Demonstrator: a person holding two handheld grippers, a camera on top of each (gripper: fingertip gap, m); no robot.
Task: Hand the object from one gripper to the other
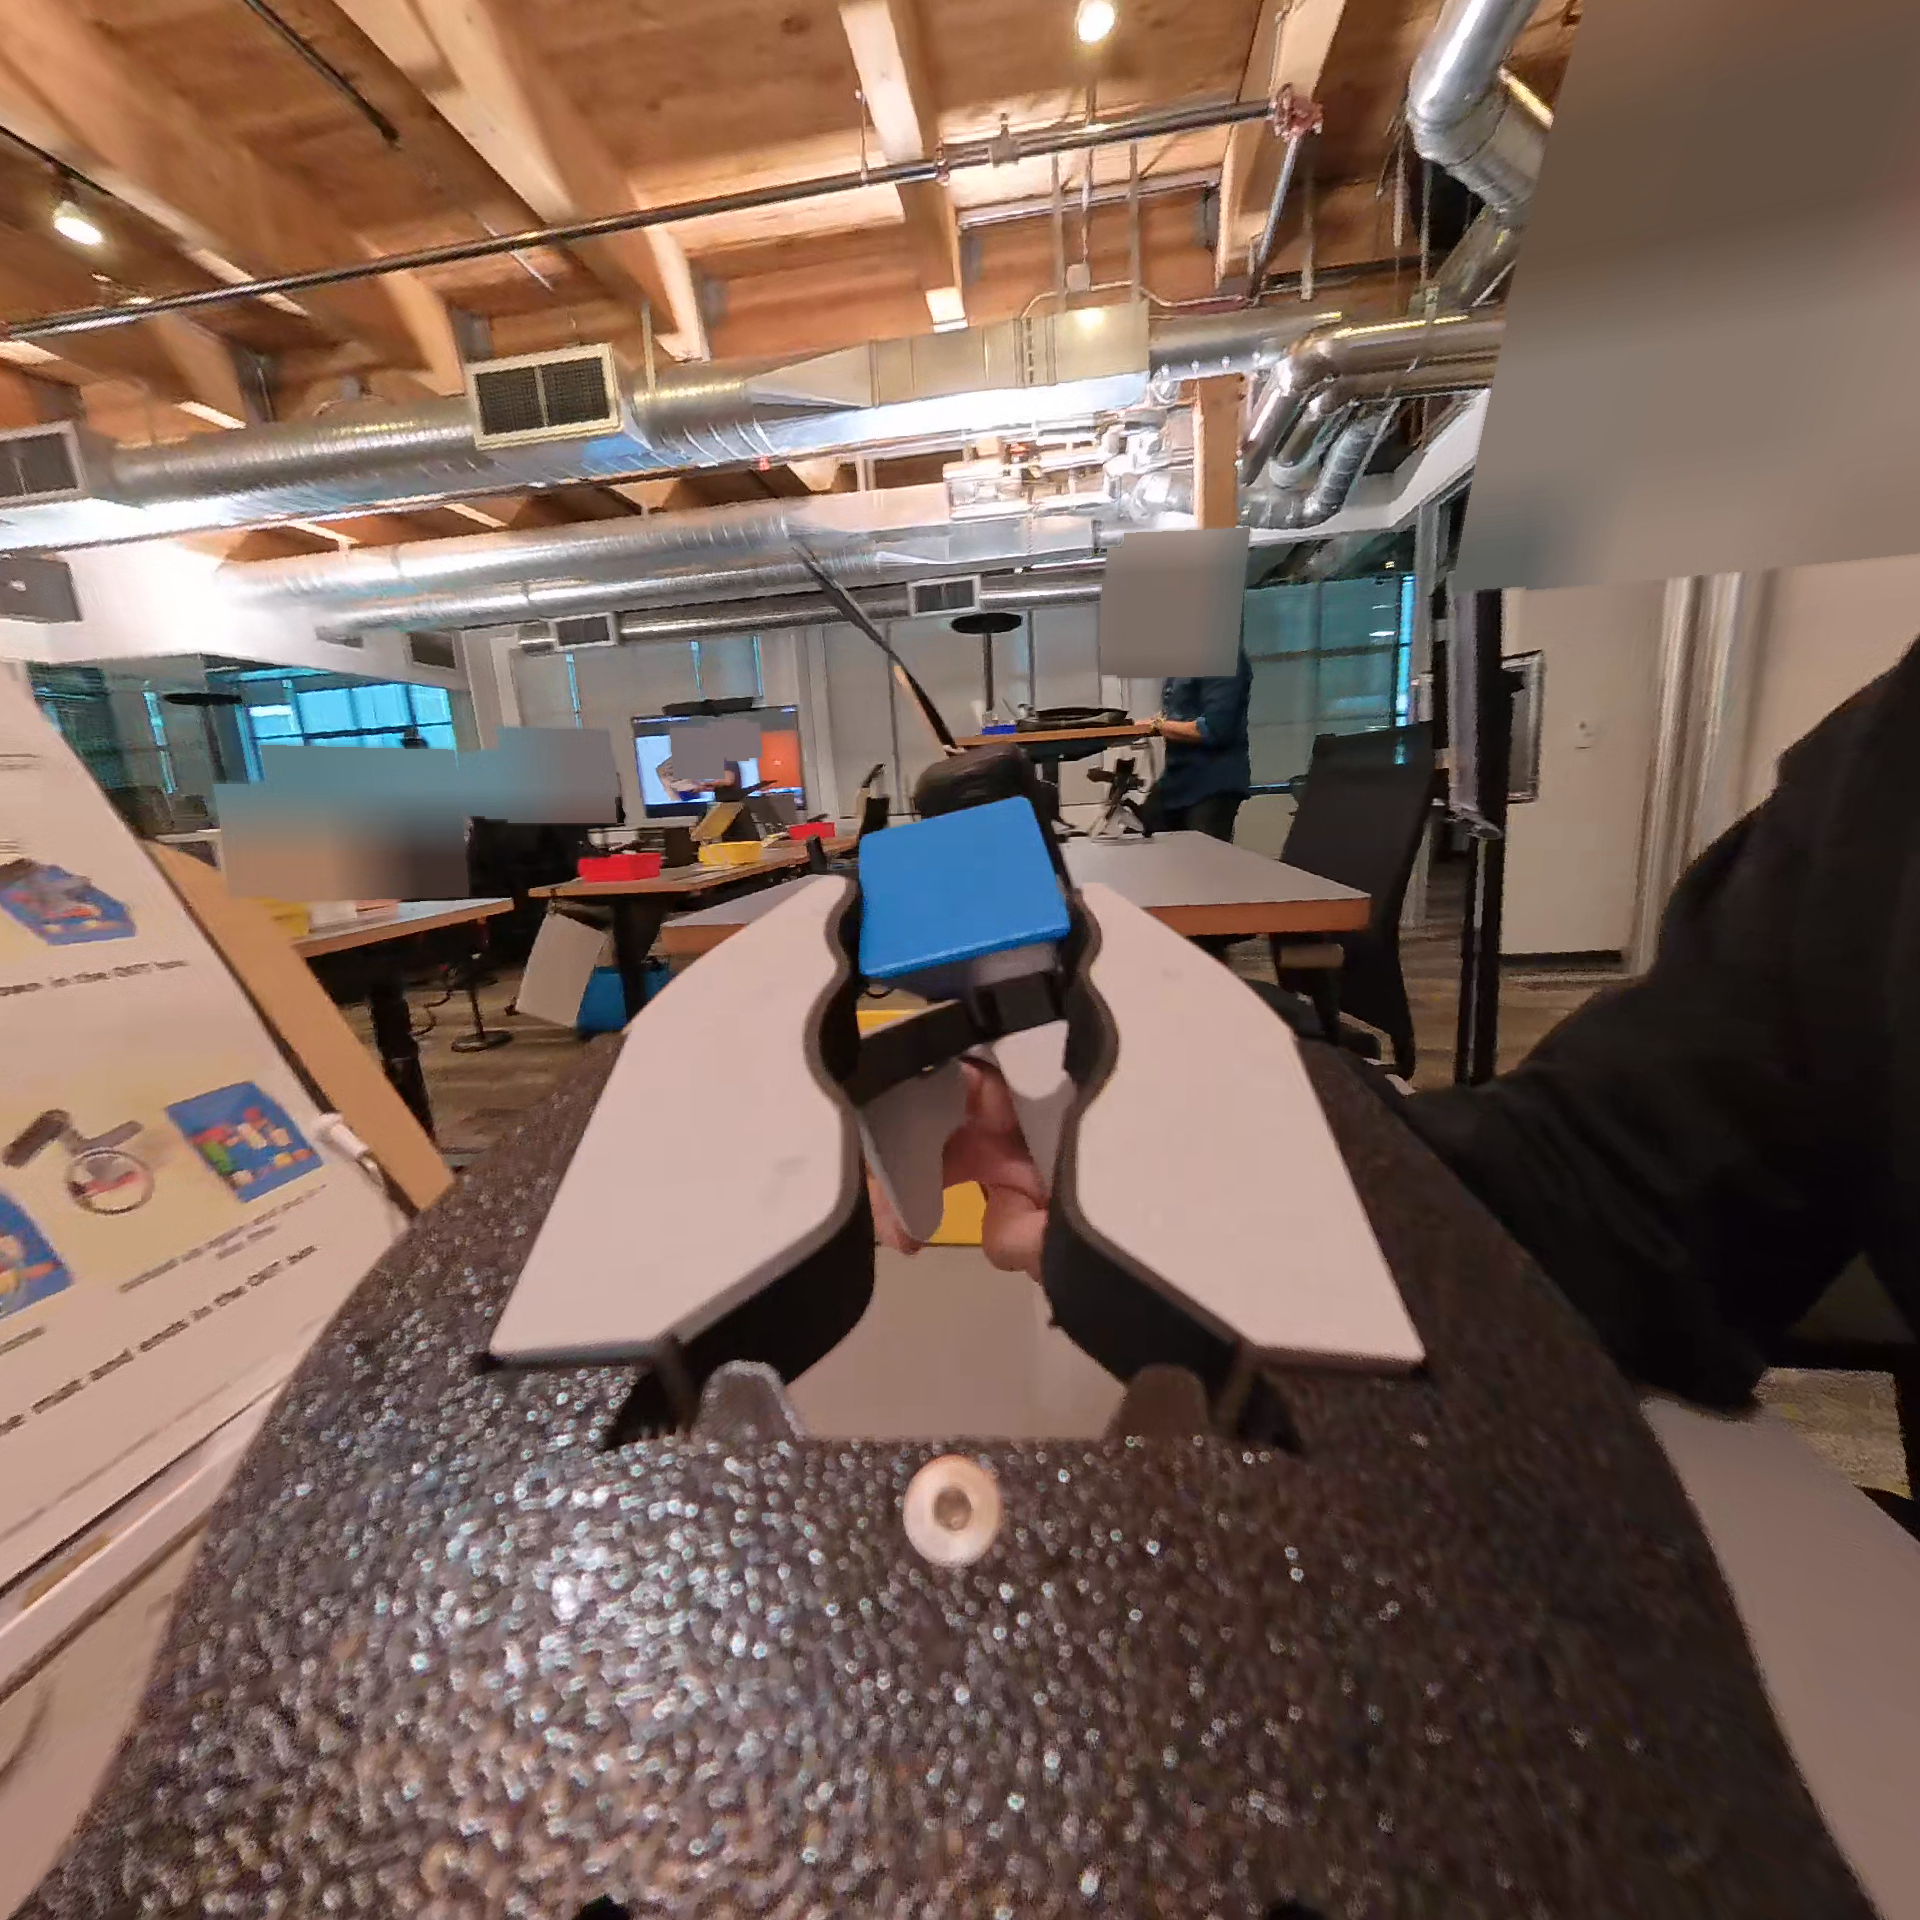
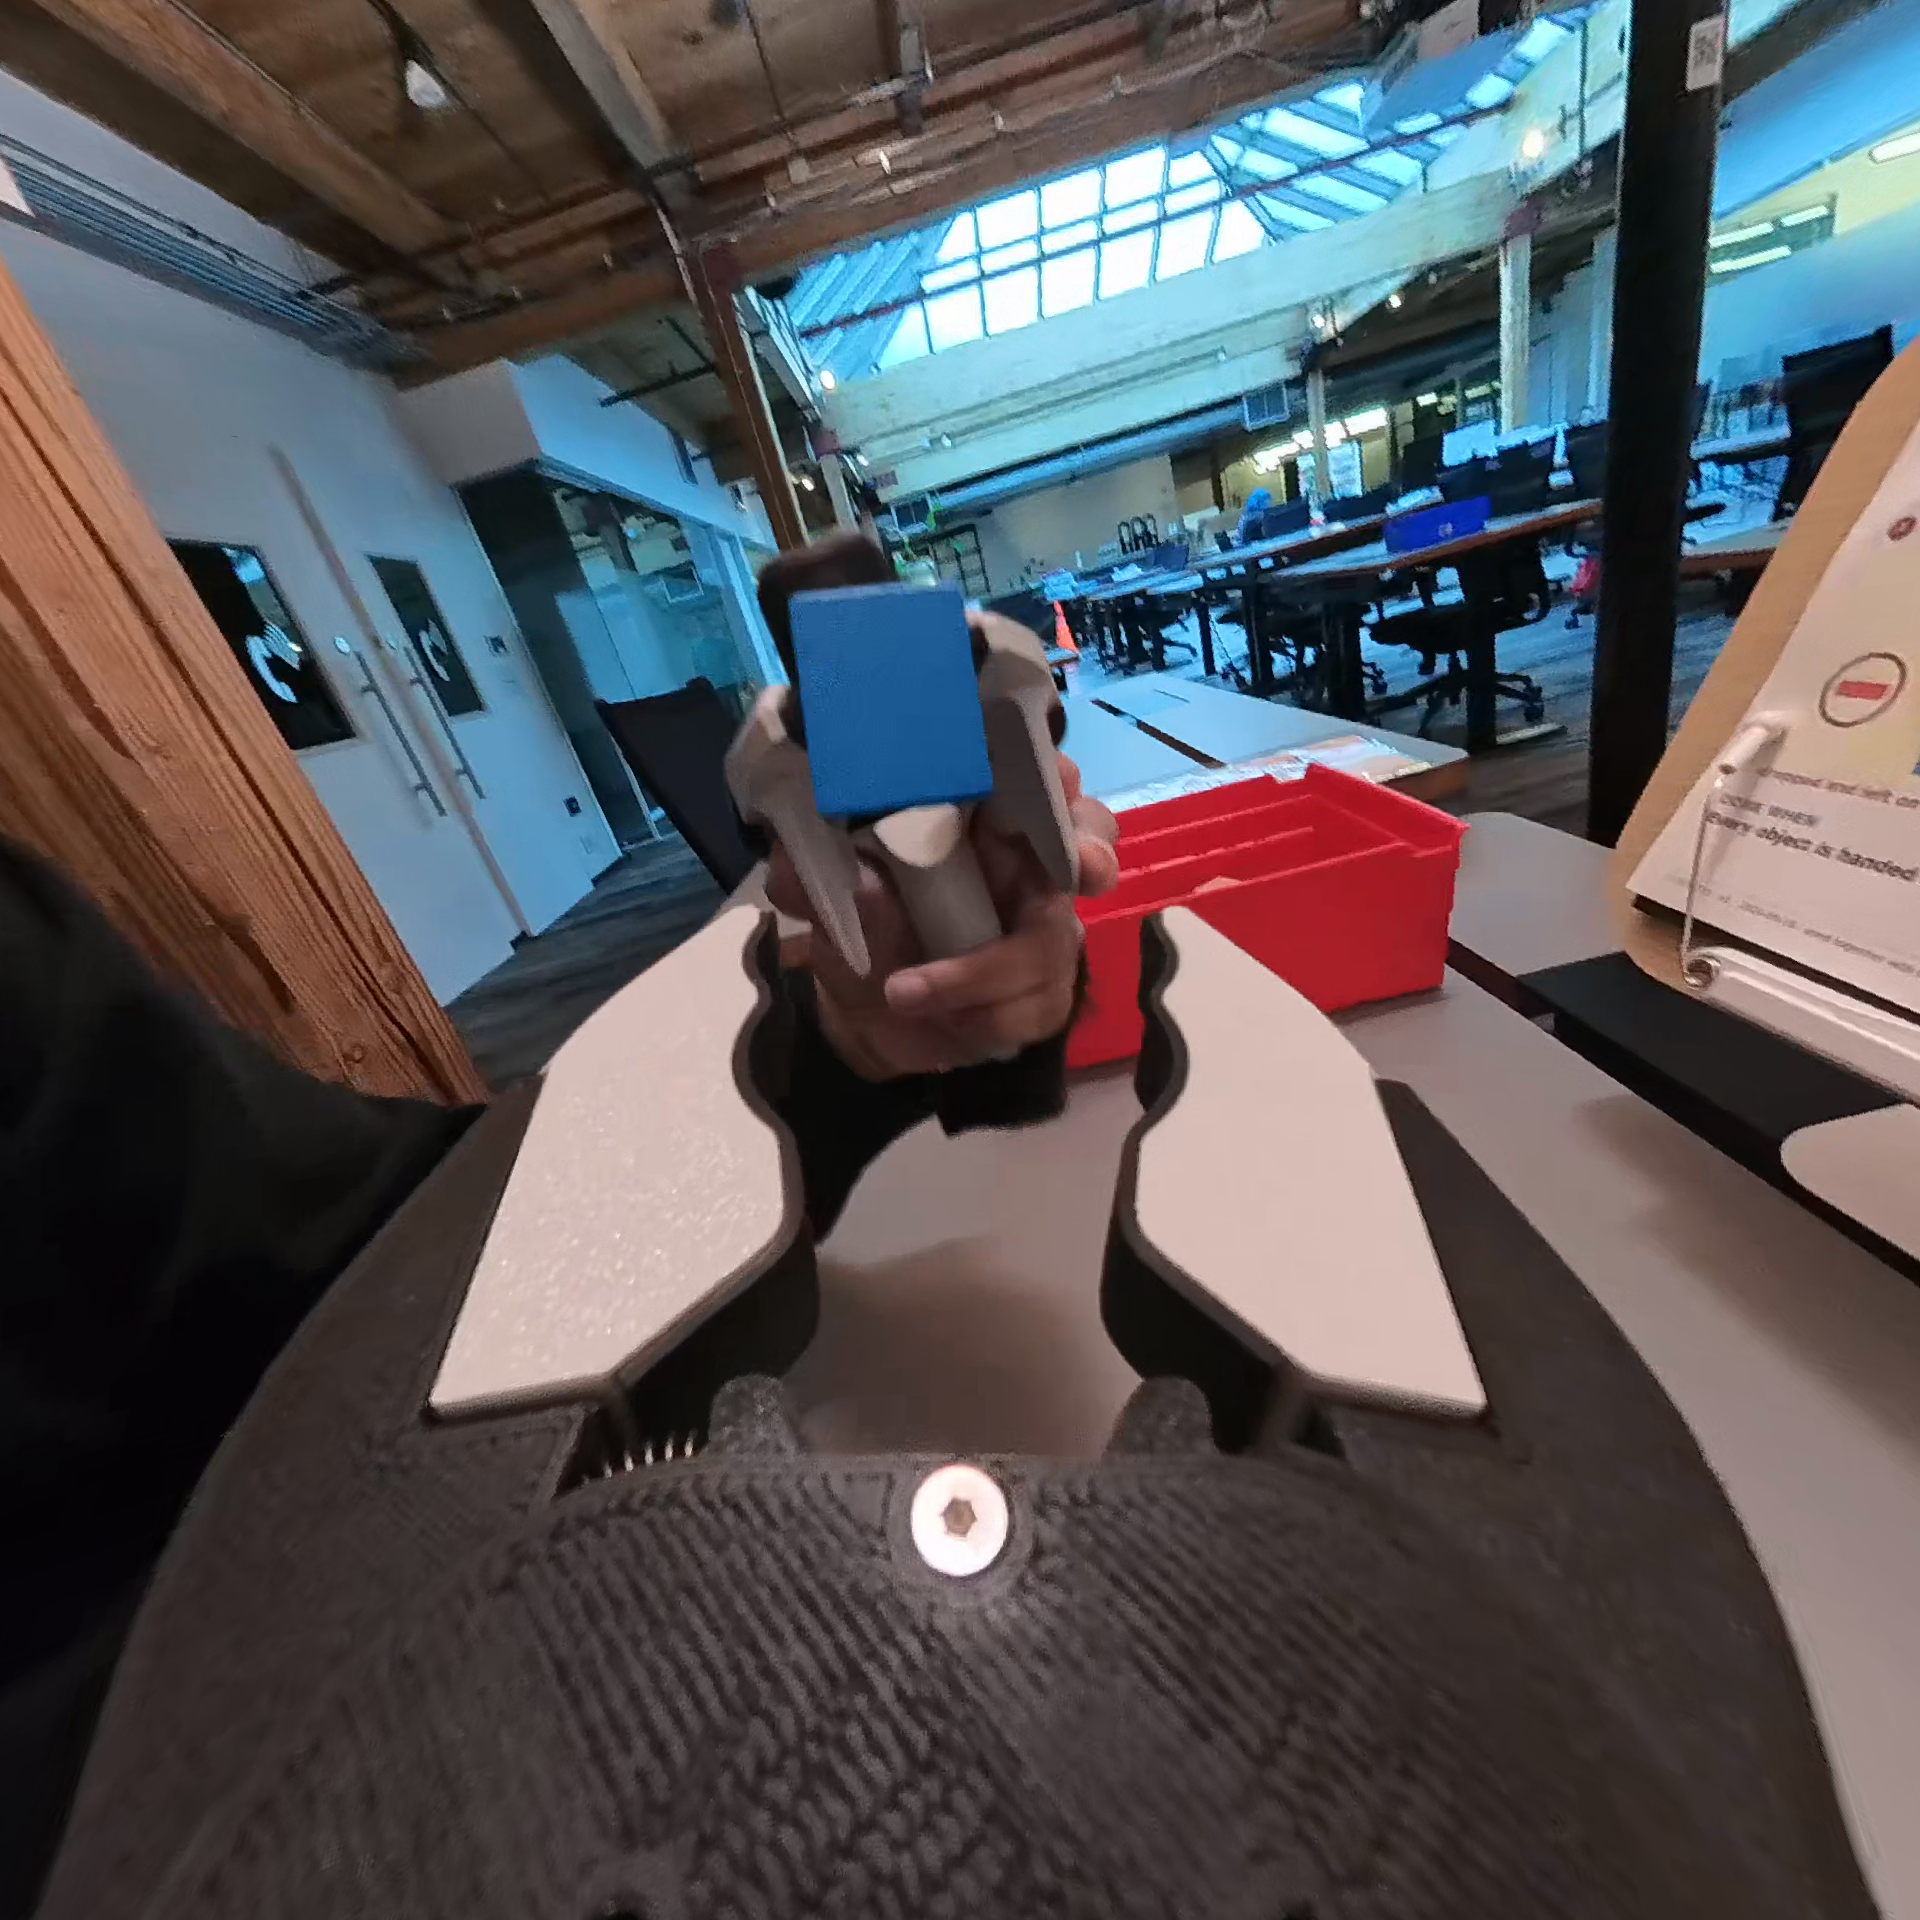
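In the left wrist view my left gripper [image 1: 961, 920] is shut on a blue block [image 1: 961, 894], which sits at its fingertips with both pads against its sides. Through the gap below the block I see grey parts of the right gripper [image 1: 904, 1153] and the hand [image 1: 1003, 1164] that holds it. In the right wrist view my right gripper [image 2: 961, 935] is open and empty. The blue block [image 2: 883, 717] is up ahead of it, beyond its fingertips, clamped between the left gripper's grey fingers [image 2: 1023, 748]. No right pad touches the block.
A red bin [image 2: 1299, 883] stands on the grey table [image 2: 1558, 1195] behind the right gripper. An instruction sheet on a stand is at the right [image 2: 1818, 779] and shows in the left wrist view [image 1: 135, 1091]. A wooden post [image 2: 125, 727] is at the left. A dark sleeve [image 1: 1714, 1039] reaches in. Some 4 cm of space lies between my two pairs of fingers.
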